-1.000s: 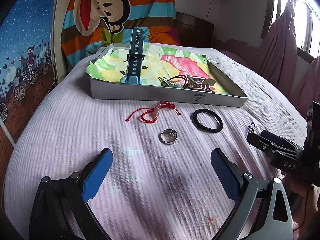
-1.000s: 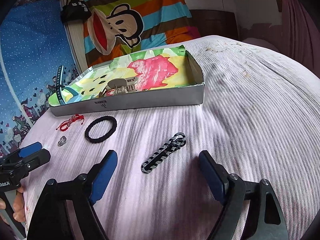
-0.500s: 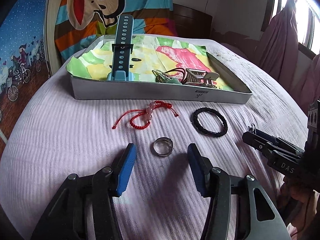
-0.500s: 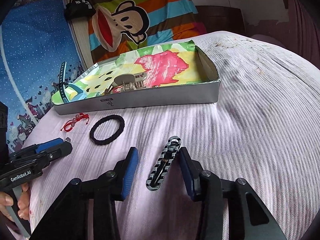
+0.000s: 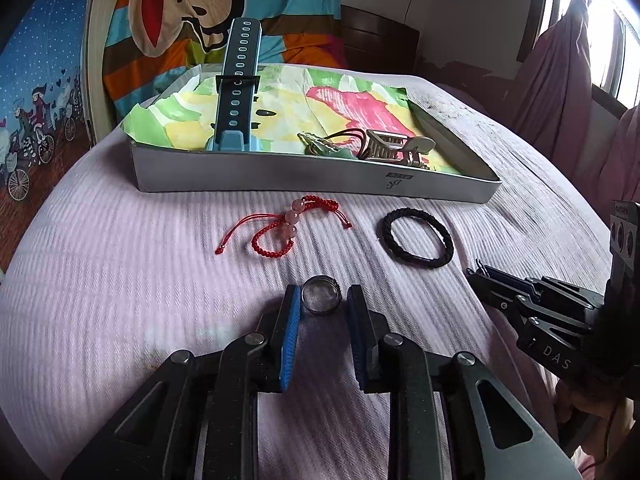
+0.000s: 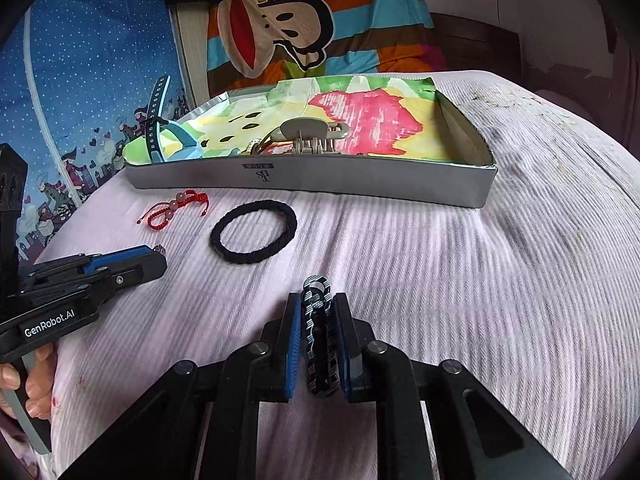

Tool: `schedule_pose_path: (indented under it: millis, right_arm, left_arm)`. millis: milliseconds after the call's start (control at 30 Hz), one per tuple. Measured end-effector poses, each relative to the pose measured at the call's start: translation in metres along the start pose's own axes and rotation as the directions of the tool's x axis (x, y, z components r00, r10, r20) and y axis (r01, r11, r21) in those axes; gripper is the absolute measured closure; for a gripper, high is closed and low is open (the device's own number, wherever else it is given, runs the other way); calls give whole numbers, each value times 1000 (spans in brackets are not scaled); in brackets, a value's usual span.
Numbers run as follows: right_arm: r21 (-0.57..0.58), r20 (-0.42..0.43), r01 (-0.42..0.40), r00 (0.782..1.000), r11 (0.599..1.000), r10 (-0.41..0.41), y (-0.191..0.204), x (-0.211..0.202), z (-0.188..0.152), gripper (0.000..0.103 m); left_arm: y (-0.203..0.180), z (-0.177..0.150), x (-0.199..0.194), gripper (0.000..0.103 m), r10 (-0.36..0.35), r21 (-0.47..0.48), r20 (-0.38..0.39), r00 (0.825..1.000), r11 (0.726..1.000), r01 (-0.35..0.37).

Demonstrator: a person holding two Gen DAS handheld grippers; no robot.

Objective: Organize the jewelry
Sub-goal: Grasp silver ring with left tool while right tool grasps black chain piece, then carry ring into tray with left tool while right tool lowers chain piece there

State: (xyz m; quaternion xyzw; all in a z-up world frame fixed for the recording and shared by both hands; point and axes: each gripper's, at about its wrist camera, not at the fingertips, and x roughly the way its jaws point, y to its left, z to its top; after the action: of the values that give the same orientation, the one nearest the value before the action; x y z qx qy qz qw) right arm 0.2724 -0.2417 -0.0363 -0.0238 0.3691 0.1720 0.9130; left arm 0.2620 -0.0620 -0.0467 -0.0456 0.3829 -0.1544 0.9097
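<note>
Pink bedspread (image 5: 120, 280): both grippers angling down, jaws closing; left gripper (image 5: 322, 300) flanking ring (image 5: 321, 299), right gripper (image 6: 316, 312) pinching clip (image 6: 318, 336).

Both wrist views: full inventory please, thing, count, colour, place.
box: 1, grey, colourful paper lining, far on the bed
watch strap: 1, blue, in box, left end
hair claw: 1, beige, in box, middle
red bracelet: 1, pink beads, on bed before box
hair tie: 1, black, right of bracelet
ring: 1, silver, between left gripper's pads
hair clip: 1, black-and-white, between right gripper's pads
bedspread: 1, pale pink
left gripper: jaws closing around ring
right gripper: jaws closing on hair clip
</note>
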Motion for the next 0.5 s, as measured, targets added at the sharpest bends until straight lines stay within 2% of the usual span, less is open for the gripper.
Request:
schedule_pose_path:
  millis: [500]
  right_arm:
    - [-23,-9,-1,1000,1000,1,6,0,2,88]
  left_arm:
    - [-9,4,4,86,32,23,-32,999,999,-31]
